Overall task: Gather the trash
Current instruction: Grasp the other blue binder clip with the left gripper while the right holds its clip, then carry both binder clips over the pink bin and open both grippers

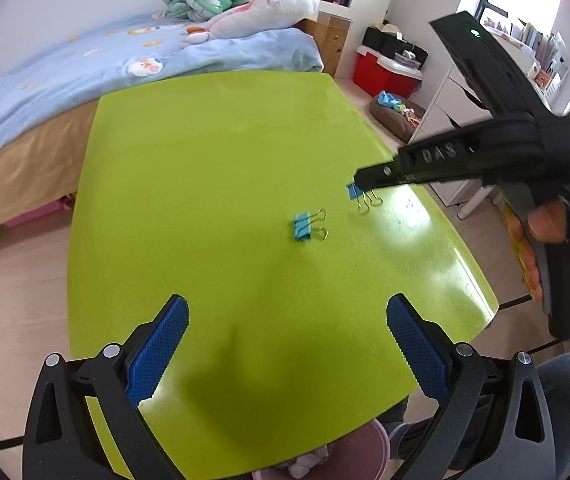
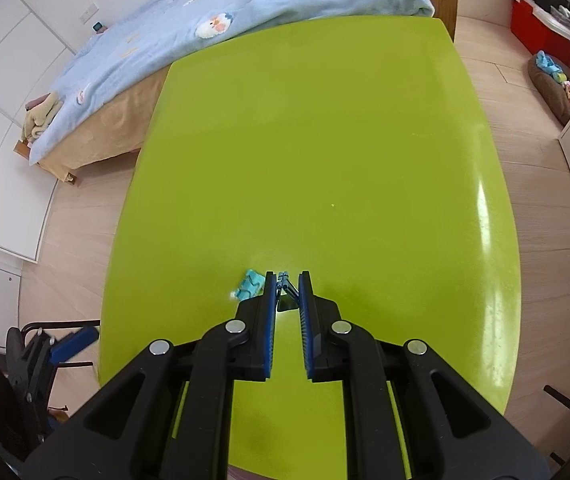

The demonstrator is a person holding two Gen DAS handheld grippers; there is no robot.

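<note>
Two grippers (image 1: 287,344) (image 2: 288,280) angled steeply downward over green table (image 2: 325,140).

Far tabletop: the green table (image 2: 325,120) is lying bare, giving free passage.
Mid-right: one blue binder clip (image 1: 302,226) is sitting loose.
Beyond: the bed (image 1: 65,80) is bordering the table's far edge.

Premises: a child's bedroom. Evidence: bed (image 1: 85,64) with blue cartoon-print duvet, plush toys (image 1: 253,12) heaped at its head, red storage box (image 1: 385,74), lime-green tabletop (image 1: 213,152).
</note>
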